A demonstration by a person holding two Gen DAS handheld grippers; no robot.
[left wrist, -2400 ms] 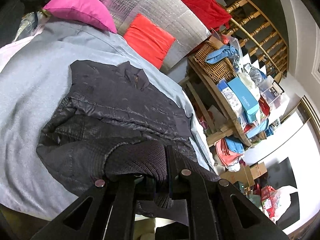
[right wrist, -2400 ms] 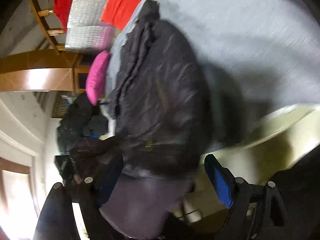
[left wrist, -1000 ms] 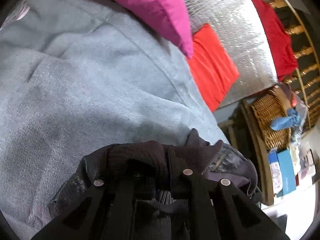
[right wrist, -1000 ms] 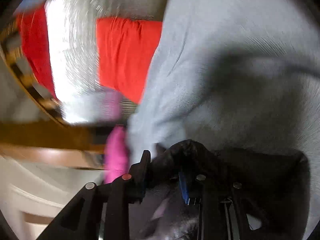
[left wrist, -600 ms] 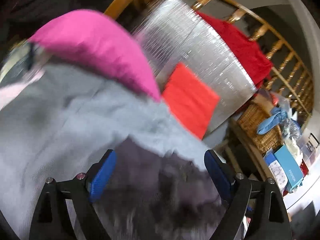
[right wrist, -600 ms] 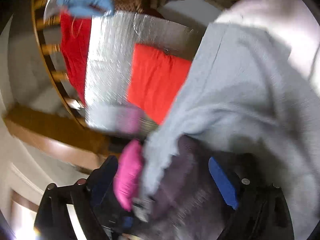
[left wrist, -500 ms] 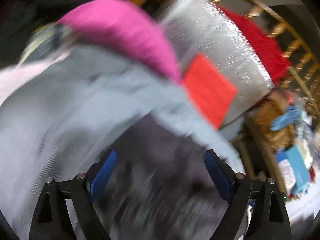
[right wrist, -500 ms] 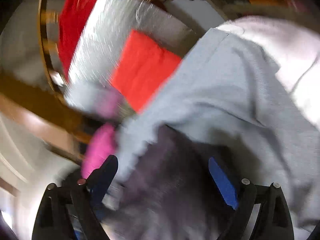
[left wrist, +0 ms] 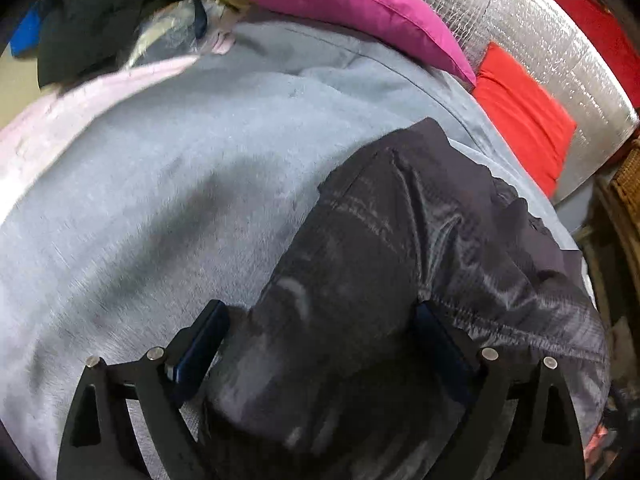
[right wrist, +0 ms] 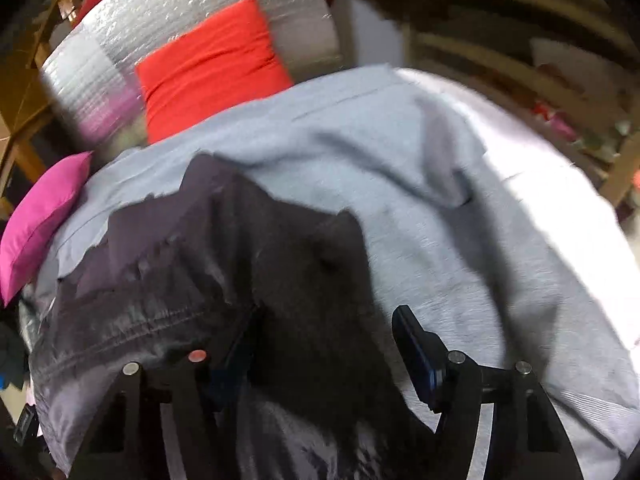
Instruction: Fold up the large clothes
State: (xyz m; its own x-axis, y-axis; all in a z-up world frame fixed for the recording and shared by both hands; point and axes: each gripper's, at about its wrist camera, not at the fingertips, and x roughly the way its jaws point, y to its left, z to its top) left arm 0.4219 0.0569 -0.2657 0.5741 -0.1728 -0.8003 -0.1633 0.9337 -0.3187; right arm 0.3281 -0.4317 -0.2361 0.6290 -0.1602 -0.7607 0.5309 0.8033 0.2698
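**Inspector:** Where does the garment lie?

**Assistant:** The dark jacket [left wrist: 420, 264] lies folded over on the grey blanket [left wrist: 160, 200]. In the left wrist view it sits toward the right side of the blanket, reaching the right edge. A stitched seam and sheen show on its top layer.

**Inspector:** Left gripper?

**Assistant:** The left gripper [left wrist: 320, 340] hangs above the near part of the jacket. Its blue-padded fingers [left wrist: 202, 340] stand wide apart and are opening further. Fabric lies between them in the view, but neither pad presses on it.

**Inspector:** Right gripper?

**Assistant:** The right gripper [right wrist: 328, 344] is over the jacket's [right wrist: 240, 280] near right edge. Its jaws are spread but closing. The right finger stands over blanket [right wrist: 460, 220]; the left finger is over dark cloth. I see no pinch on the fabric, though motion blur limits certainty.

**Inspector:** Surroundings?

**Assistant:** A magenta cushion [left wrist: 344, 4] rests at the blanket's far edge. A red cushion [left wrist: 520, 112] leans on a silver quilted panel [left wrist: 532, 20] beyond it. A pale pink cloth [left wrist: 60, 120] lies at the blanket's left.
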